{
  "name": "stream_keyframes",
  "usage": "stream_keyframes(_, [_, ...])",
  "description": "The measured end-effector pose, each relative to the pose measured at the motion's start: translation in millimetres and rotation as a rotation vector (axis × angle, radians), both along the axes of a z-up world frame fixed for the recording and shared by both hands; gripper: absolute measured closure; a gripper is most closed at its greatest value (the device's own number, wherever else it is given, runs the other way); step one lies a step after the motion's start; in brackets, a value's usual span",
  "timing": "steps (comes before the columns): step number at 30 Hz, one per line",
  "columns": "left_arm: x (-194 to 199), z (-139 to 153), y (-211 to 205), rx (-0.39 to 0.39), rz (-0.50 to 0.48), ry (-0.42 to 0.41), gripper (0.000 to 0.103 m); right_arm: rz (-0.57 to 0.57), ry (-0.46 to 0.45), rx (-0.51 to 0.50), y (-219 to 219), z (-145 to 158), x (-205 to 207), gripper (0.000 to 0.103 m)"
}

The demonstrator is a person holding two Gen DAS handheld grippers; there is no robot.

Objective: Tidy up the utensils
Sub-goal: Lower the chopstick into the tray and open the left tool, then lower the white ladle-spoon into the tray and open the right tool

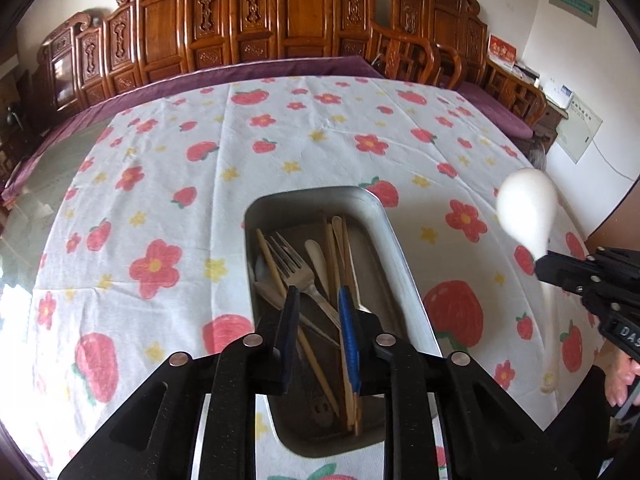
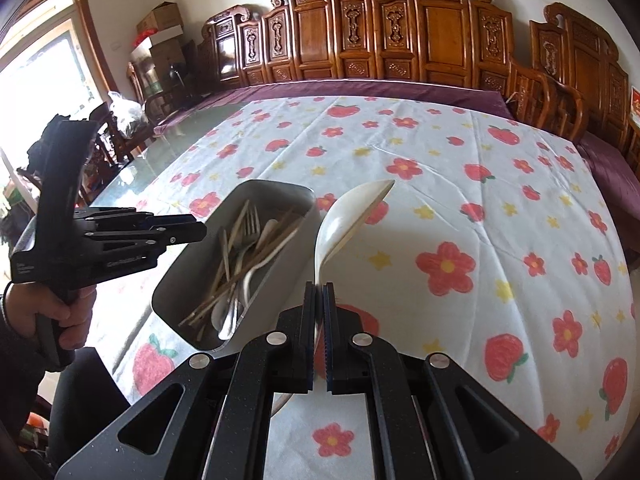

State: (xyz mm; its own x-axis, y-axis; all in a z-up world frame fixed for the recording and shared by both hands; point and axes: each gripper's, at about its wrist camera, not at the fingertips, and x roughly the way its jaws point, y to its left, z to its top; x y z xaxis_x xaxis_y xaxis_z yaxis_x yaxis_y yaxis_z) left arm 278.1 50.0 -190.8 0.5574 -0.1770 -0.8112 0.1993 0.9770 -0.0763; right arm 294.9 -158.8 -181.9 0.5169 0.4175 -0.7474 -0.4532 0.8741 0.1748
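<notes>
White spoon (image 2: 344,224) pinched thin by right gripper (image 2: 319,292)
It may swivel and miss the tray (image 2: 168,292); left gripper (image 1: 320,300) hangs spread, empty

A white tablecloth (image 1: 320,152) printed with red flowers and strawberries is covering the table. Carved wooden chairs (image 2: 400,32) are standing in a row behind it, purple cushions (image 2: 360,90) lying along their seats. Cardboard boxes (image 2: 162,20) are sitting stacked near the window (image 2: 44,64).

Bright daylight from blown-out window (image 2: 40,60); fisheye bends edges; white spoon (image 1: 528,210) motion-blurred
</notes>
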Motion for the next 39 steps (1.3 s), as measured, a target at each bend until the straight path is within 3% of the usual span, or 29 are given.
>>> stream_keyframes(14, [-21,24,42,-0.028,0.067,-0.059,0.077,0.092,-0.003,-0.033,60,-5,22,0.098])
stream_keyframes(21, [-26,25,57,-0.032,0.095,-0.065,0.053,0.122,-0.004,-0.062,86,-13,38,0.099])
stream_keyframes(23, [-28,25,62,-0.038,0.109,-0.068,0.039,0.128,0.001,-0.066,93,-16,42,0.098])
stream_keyframes(29, [-32,22,76,-0.037,0.149,-0.059,0.026,0.143,0.034,-0.056,112,-28,53,0.099])
stream_keyframes(39, [-38,14,96,-0.035,0.191,-0.043,0.024,0.140,0.112,-0.021,140,-53,63,0.098])
